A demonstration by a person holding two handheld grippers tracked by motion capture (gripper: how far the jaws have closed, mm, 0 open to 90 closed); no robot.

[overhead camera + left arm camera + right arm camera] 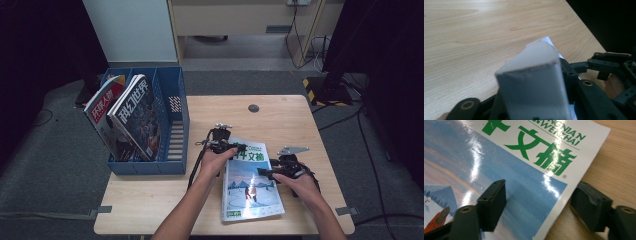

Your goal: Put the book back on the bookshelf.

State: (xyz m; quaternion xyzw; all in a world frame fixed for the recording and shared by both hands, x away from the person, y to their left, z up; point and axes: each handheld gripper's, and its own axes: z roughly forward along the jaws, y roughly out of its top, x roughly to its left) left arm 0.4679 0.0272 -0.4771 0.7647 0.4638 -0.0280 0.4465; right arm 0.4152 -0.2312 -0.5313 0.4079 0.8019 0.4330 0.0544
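Wooden table (150, 195): magazine (250, 187) lies flat near the front edge. Right gripper (267, 171) straddles its right edge, jaws apart, not pinching. Left gripper (235, 147) looks clamped on the lifted top corner. Judgement: close right fully before lifting, keep the magazine level, then carry it to the blue file rack (175, 125) at far left.
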